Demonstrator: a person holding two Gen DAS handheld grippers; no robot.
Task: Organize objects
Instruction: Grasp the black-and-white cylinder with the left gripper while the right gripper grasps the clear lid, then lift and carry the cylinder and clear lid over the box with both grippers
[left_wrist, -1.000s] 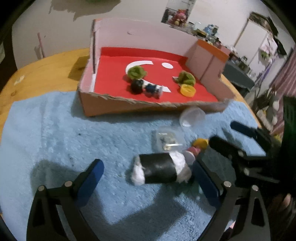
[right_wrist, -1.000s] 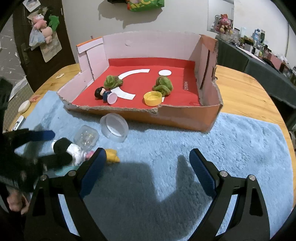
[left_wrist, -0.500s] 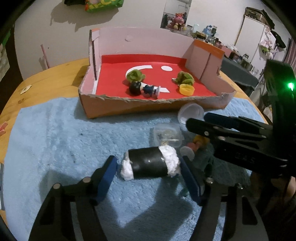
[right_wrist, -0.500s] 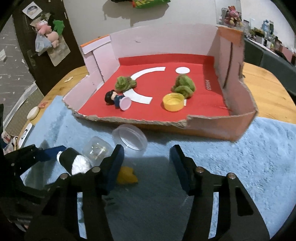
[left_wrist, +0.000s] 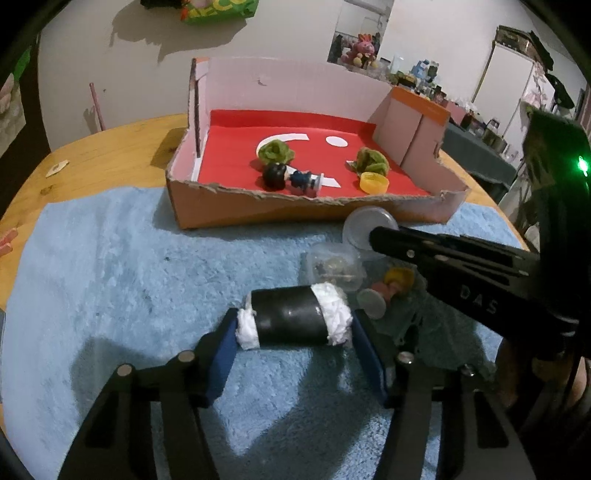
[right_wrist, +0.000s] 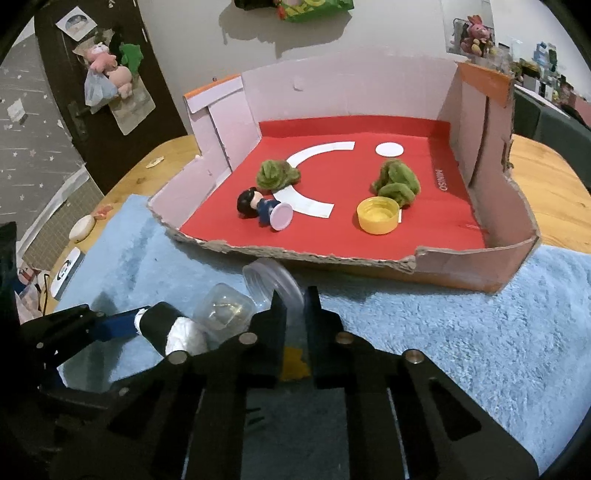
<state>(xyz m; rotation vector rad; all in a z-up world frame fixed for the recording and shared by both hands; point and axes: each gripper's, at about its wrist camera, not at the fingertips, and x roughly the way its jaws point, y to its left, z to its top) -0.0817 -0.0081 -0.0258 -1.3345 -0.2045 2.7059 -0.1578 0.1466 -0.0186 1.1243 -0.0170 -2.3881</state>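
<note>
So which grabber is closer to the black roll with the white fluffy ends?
Left. The left gripper has the black roll between its fingers, jaws closing on its ends. The right gripper is shut beside it, over by the clear cup.

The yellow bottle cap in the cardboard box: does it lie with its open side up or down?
Open side up. In the right wrist view the yellow bottle cap shows its hollow inside and rim, on the red floor of the cardboard box.

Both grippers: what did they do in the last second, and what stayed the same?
The left gripper has come around the black-and-white roll; its jaws are closing on the roll's ends. The right gripper went from wide open to shut above the yellow toy. The items in the red box stayed put.
</note>
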